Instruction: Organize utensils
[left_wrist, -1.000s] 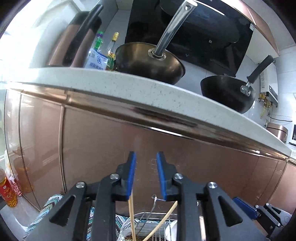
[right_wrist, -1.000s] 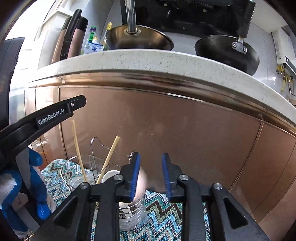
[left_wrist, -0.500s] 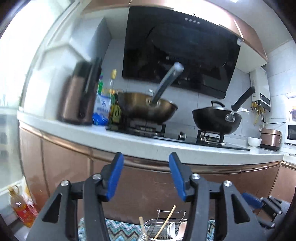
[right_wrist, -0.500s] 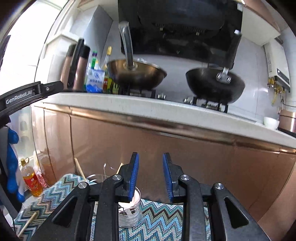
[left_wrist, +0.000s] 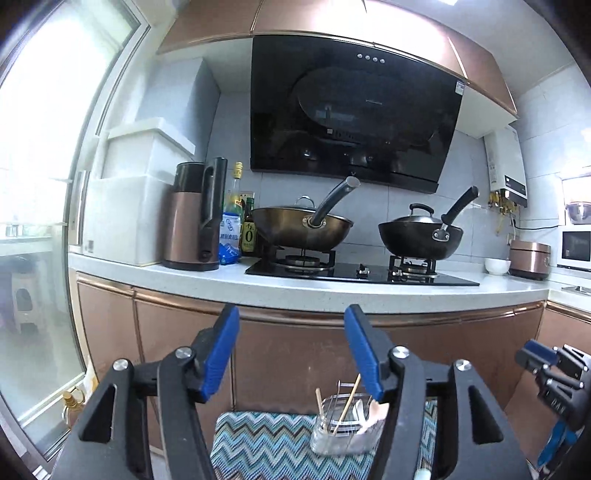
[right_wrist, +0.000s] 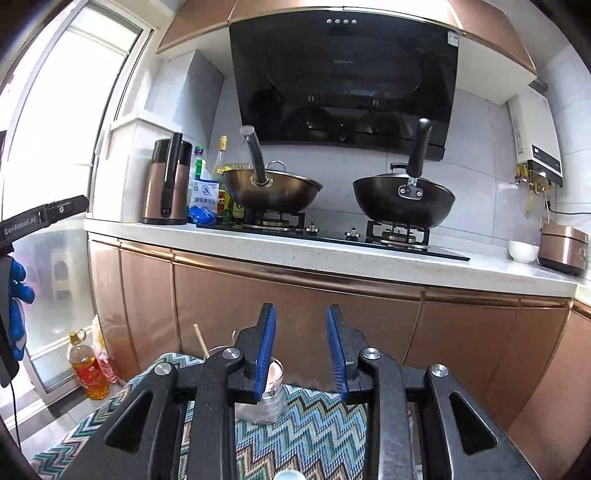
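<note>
A clear utensil holder (left_wrist: 341, 424) with a wire frame stands on a zigzag mat (left_wrist: 266, 443) low in the left wrist view. It holds wooden chopsticks (left_wrist: 349, 398) and pale spoons (left_wrist: 373, 413). My left gripper (left_wrist: 291, 317) hangs above and back from it, its jaws opening with nothing between them. In the right wrist view the holder (right_wrist: 266, 404) shows partly behind my left finger, with a chopstick (right_wrist: 201, 339) sticking up. My right gripper (right_wrist: 301, 310) stands open and empty. Each gripper appears at the edge of the other's view, the right gripper (left_wrist: 554, 373) and the left gripper (right_wrist: 44, 218).
Copper cabinet doors (right_wrist: 295, 306) rise behind the mat under a white counter (left_wrist: 332, 288). A bronze wok (left_wrist: 303, 229), a black wok (left_wrist: 417, 236) and a kettle (left_wrist: 195, 218) stand on it. An oil bottle (right_wrist: 86, 369) is on the floor by the window. A blue-gloved hand (right_wrist: 16, 295) is at left.
Both grippers have risen and drawn back from the holder, which now looks smaller and lower. The left jaws have spread wide apart. The stove top has come into view.
</note>
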